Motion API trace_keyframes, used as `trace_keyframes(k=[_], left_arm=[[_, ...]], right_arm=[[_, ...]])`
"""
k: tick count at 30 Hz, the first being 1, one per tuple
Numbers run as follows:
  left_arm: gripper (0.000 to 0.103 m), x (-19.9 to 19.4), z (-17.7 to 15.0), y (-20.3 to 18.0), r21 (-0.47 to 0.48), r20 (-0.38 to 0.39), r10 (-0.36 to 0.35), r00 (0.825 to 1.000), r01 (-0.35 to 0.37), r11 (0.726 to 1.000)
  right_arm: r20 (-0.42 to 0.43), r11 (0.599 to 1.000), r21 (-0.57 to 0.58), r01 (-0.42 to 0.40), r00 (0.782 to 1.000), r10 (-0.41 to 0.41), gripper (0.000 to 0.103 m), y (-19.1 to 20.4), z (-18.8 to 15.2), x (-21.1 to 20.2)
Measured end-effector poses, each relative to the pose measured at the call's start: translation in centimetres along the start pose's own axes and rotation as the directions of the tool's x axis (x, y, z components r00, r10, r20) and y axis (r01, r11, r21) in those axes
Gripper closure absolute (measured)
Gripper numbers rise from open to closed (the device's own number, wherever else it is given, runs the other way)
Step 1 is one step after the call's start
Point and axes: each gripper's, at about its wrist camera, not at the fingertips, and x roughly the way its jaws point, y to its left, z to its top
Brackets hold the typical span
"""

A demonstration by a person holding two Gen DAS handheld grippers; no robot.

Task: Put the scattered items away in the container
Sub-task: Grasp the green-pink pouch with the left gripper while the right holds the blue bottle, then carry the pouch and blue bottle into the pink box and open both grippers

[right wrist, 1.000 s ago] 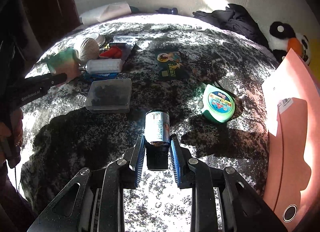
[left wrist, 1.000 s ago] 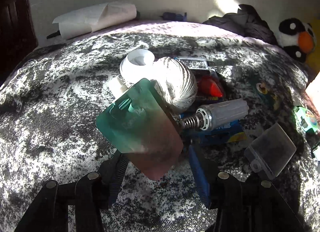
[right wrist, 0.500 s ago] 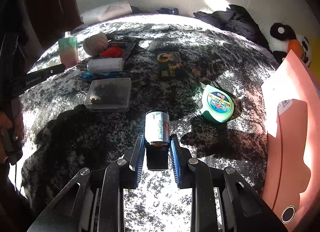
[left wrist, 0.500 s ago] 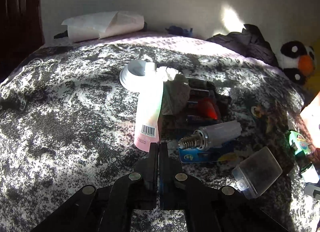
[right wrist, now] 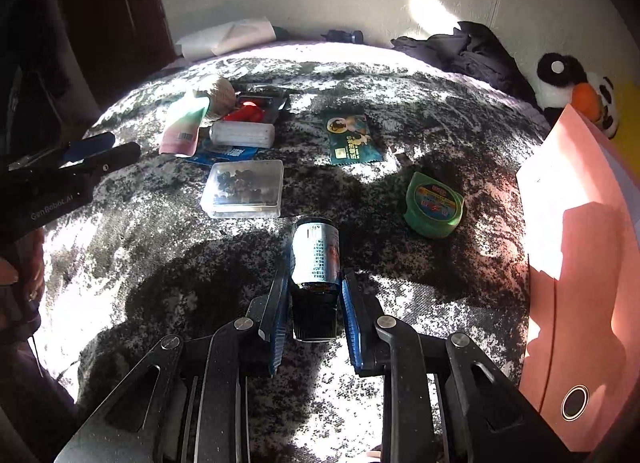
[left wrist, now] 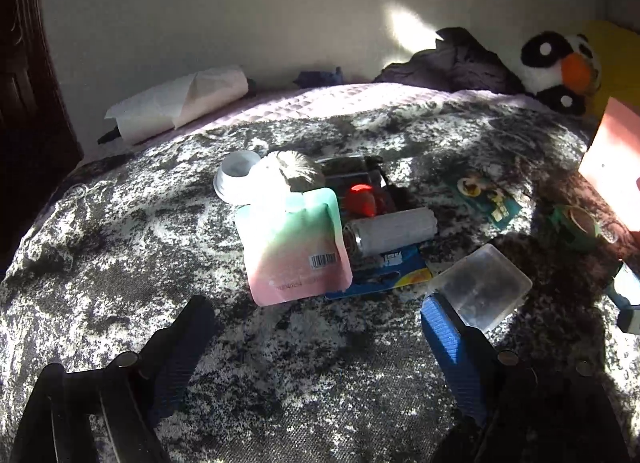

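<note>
A green-to-pink pouch (left wrist: 294, 247) lies barcode up against the pile of items on the mottled blanket, also visible in the right wrist view (right wrist: 182, 131). My left gripper (left wrist: 316, 315) sits just short of it, jaws opening wide, with nothing between them. My right gripper (right wrist: 314, 279) is shut on a small silver-labelled bottle (right wrist: 315, 251) with a dark cap, held above the blanket. The pink container (right wrist: 576, 255) stands at the right edge.
A clear plastic box (right wrist: 244, 187), a white bulb (right wrist: 244, 133), a twine ball (right wrist: 218, 93), a green snack packet (right wrist: 350, 137) and a green tape measure (right wrist: 434, 205) lie on the bed. A penguin plush (right wrist: 576, 91) and dark clothes sit at the back.
The left gripper let go of the pouch, snapped shut, then spread wide and drew back; the pouch now lies flat on the pile. The right gripper keeps its bottle, barely shifted.
</note>
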Motion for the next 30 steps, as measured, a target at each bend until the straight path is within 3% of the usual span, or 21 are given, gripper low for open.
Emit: trace_keyframes(k=[4,9,11,12,16,21,30], left_arm=[[0.013,4.8,0.6,-0.4,-0.012,-0.078,0.016,0.997,-0.017,1.0],[0.015,9.1,2.6,0.2,-0.048,-0.091,0.029,0.995,-0.034,0.998],[0.043,9.4,2.9,1.4,-0.116,-0.089,-0.035,0.995,0.025,0.993],[0.044,9.1,2.9,1.8,-0.133,-0.086,-0.017,0.996,0.005,0.991],[0.048,6.7,1.9,2.7,-0.167,-0.065,0.0,0.998,-0.011,0.986],[0.048,1.2,1.3,2.8,-0.235,-0.01,-0.023,1.0,0.02,0.972],[0.048,-11.8,1.5,-0.4,-0.162,0.137,-0.049,0.989,0.071,0.984]], right_arm=[[-0.006,1.0,-0.006,-0.009,1.0,0.009,0.077,0.2,0.4,0.5],[-0.022,1.0,-0.001,-0.002,1.0,0.002,0.077,-0.4,1.0,1.6],[-0.031,1.0,-0.002,0.003,1.0,-0.003,0.077,-0.7,1.0,2.0],[-0.035,1.0,-0.005,0.007,0.999,-0.007,0.077,-0.8,0.9,2.1],[-0.038,1.0,-0.012,0.008,0.999,-0.008,0.077,-0.9,1.0,2.3],[-0.014,1.0,-0.005,-0.009,1.0,0.009,0.077,-0.5,1.3,1.5],[0.073,0.999,-0.029,-0.046,0.996,0.048,0.077,1.3,0.5,-3.1]])
